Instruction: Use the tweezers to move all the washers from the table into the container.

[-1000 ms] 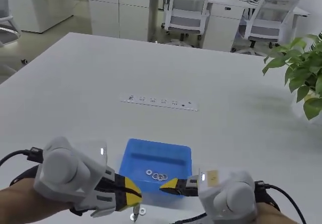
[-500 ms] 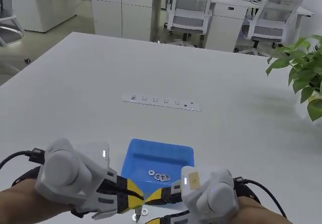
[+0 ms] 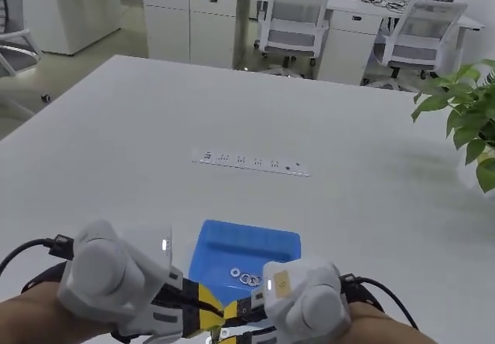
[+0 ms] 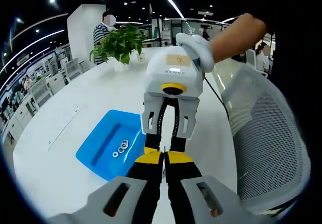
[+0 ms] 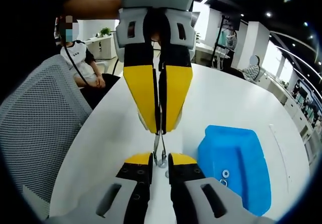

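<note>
Right gripper view: a flat washer (image 5: 162, 160), likely light and slippery and best nipped by its rim, lies on the bench (image 5: 221, 98) beside the blue container (image 5: 236, 143), under tweezers (image 5: 159, 138) clamped in my left claw (image 5: 160, 128); my right claw (image 5: 160, 158) flanks their tips, and I cannot tell whether it squeezes.

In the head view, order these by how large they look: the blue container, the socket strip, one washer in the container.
1. Blue container.
2. Socket strip: about as wide but much thinner; it lies farther away, so its true size is unsure.
3. Washer, clearly smallest.
</note>
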